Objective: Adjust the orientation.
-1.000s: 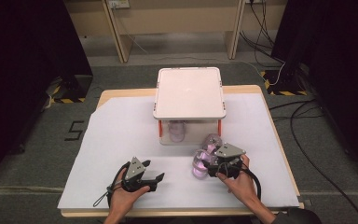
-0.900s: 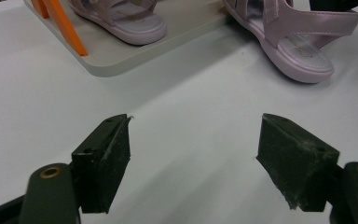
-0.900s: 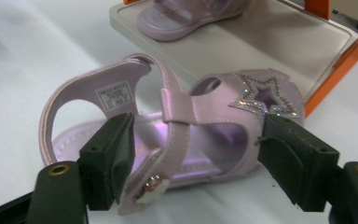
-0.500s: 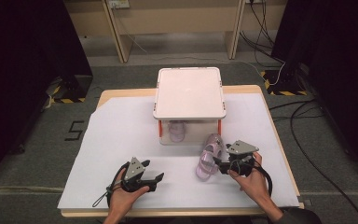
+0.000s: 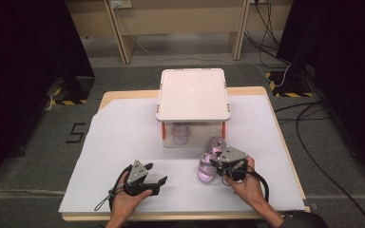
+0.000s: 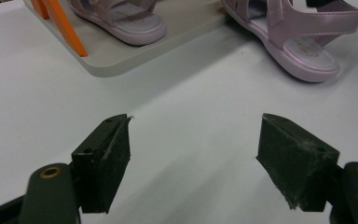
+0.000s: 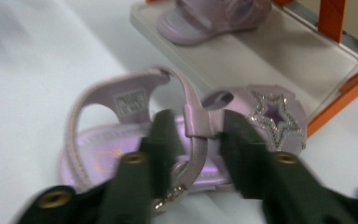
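Counting the footwear, two lilac strapped child's sandals are seen: one sandal with a glittery star lies on the white table cover just in front of the white two-level shoe rack with orange posts, and a second sandal rests on the rack's lower shelf, largely hidden beneath the top shelf. Two grippers are counted. The right gripper has just been closing, and its jaws are clamped on the near sandal's ankle strap; this view is blurred. The left gripper is held empty above the cover, left of the rack's front, its jaws spread wide.
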`<state>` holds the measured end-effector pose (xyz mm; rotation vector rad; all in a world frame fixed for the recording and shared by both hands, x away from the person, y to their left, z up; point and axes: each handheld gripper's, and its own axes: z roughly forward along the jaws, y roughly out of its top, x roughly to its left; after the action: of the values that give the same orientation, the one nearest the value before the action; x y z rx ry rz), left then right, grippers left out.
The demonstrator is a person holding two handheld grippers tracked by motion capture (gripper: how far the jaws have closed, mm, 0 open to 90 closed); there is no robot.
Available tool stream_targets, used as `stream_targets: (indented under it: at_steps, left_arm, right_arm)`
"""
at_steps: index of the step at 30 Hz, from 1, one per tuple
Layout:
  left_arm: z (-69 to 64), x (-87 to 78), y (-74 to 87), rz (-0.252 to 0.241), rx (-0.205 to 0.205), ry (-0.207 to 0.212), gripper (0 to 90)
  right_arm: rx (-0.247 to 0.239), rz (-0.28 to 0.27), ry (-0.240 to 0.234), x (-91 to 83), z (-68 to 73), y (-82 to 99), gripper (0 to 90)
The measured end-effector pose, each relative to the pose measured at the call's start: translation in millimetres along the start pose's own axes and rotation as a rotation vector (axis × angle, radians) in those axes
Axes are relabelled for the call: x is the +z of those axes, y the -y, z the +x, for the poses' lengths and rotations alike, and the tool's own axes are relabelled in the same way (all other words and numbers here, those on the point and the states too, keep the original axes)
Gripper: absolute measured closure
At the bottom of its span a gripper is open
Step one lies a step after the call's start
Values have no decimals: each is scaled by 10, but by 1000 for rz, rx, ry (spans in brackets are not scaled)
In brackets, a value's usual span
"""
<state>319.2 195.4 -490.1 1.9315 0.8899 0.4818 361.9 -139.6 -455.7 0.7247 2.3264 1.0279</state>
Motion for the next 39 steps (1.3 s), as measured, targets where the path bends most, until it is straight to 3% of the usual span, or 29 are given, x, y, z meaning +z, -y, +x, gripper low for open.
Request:
stream_targets:
  at_steps: [2,4,8,13,16,21,23,26,34,39]
  left_arm:
    - [-1,0,-1,-1,-1,0,248]
    - [-5,5,-1,2,0,0,248]
    - [-8,7,0,3,2,2,248]
    - [-1,-6,-2,3,0,-1,248]
    - [-1,-1,-1,0,0,0,248]
    - [3,10,-7,3,1,-3,248]
    - [8,11,-10,3,-2,-5,248]
    - [14,13,-14,5,-7,-8,248]
    - [34,2,-10,3,-24,-8,248]
    - [32,-1,-12,3,-25,-5,248]
  right_arm:
    - [-20,-18,-7,-59,-13,-21,789]
    - [-55,-1,-15,-112,-29,-31,821]
    - [-50,12,-22,-141,-57,3,827]
    - [-96,27,27,-196,-86,0,823]
    - [-84,20,39,-234,-127,15,814]
    - [-67,20,12,-209,-141,82,697]
    - [-67,25,32,-186,-117,84,604]
    - [-77,30,57,-152,-108,85,539]
    - [-109,48,88,-4,-49,35,495]
    - [-164,65,131,77,-38,4,488]
